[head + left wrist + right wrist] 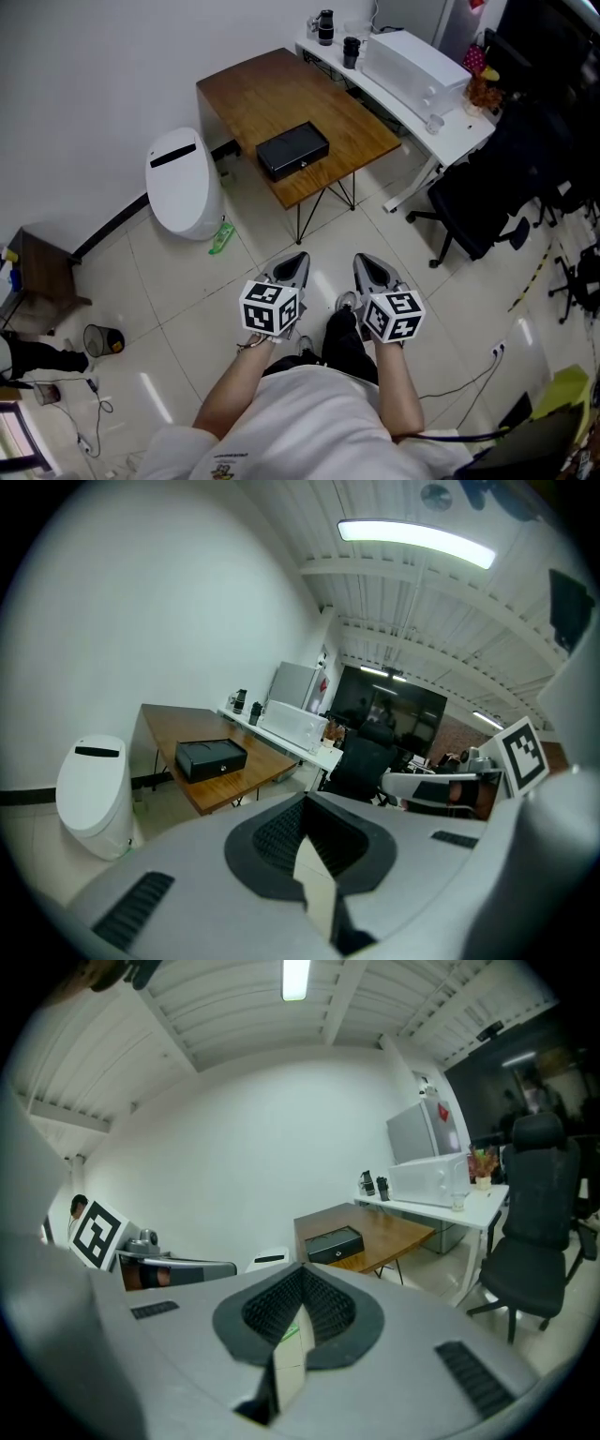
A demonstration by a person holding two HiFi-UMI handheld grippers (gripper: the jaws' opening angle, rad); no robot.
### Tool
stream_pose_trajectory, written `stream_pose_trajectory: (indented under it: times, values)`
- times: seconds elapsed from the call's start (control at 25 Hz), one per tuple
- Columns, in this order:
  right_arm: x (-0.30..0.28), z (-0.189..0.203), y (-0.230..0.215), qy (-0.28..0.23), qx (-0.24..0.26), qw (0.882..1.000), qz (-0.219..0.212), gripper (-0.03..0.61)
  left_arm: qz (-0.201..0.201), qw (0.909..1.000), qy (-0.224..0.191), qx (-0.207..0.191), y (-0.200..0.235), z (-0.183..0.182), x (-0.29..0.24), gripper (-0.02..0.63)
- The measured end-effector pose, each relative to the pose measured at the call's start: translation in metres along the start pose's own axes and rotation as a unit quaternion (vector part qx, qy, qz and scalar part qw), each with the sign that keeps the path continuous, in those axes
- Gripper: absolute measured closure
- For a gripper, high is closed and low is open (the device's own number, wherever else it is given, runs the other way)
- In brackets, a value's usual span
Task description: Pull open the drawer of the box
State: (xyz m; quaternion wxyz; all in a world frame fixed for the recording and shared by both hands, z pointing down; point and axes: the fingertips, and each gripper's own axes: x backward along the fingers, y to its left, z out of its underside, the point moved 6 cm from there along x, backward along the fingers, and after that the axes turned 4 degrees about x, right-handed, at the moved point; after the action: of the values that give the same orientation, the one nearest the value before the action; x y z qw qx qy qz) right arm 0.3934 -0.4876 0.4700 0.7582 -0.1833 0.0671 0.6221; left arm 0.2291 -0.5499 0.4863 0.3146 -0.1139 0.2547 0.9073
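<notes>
Tabletop [272, 94] bears the box [293, 148], well ahead. Approach step: your left gripper [296, 262] and right gripper [366, 263], fingers closed and empty, must reach its drawer [302, 162].

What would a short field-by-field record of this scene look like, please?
target: black box near the front edge of the brown table
progress: drawer front looks flush, not pulled out
left: left gripper, fingers together, empty, over the floor, well short of the table
right: right gripper, fingers together, empty, beside the left one
nearby: white bin left of the table; white desk and black chair to its right
</notes>
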Motion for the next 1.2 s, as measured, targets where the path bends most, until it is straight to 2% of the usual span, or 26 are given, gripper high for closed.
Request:
stream_pose_trajectory:
  times: [0.36, 1.2]
  values:
    - [-0.052, -0.012, -0.034, 0.003, -0.012, 1.0, -0.023, 0.592, -0.027, 0.9996, -0.001, 0.009, 0.021, -0.017, -0.034, 0.612]
    - [-0.194, -0.067, -0.095, 0.027, 0.02, 0.994, -0.102, 0.58, -0.084, 0.9945, -0.01, 0.062, 0.08, -0.072, -0.144, 0.612]
